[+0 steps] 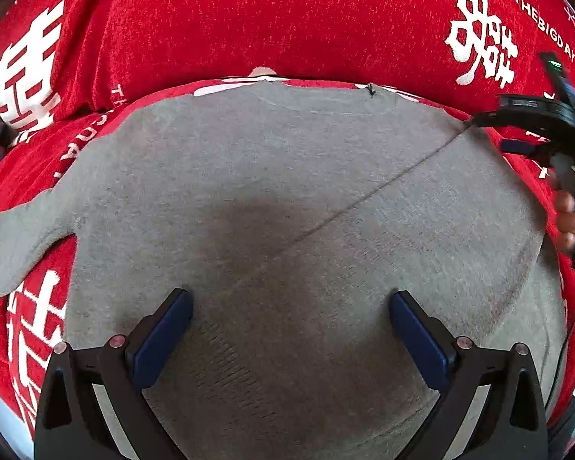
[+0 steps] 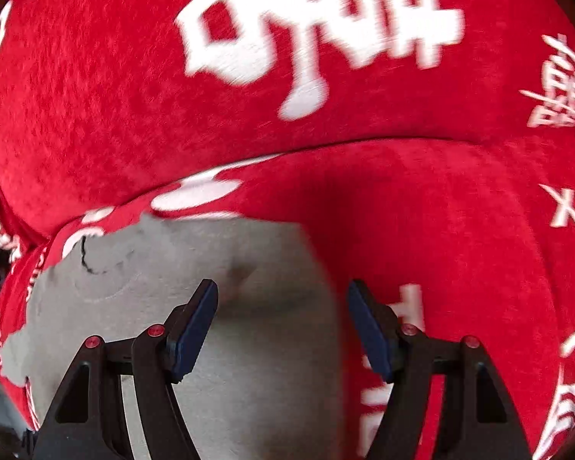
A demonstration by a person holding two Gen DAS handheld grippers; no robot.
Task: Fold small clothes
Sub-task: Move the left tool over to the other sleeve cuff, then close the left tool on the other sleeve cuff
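R claw open over grey garment

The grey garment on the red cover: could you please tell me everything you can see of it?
The grey garment is a soft knit lying flat on the red cover. One sleeve sticks out to the side, a diagonal fold line crosses its body, and a short black thread sits at its far edge. The left tool and right tool are open above it.

Black gripper frames, blue pads, seemingly red-capped screws.

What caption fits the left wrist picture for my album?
Open left gripper above a flat grey knit garment on a red white-lettered blanket, right gripper at its corner.
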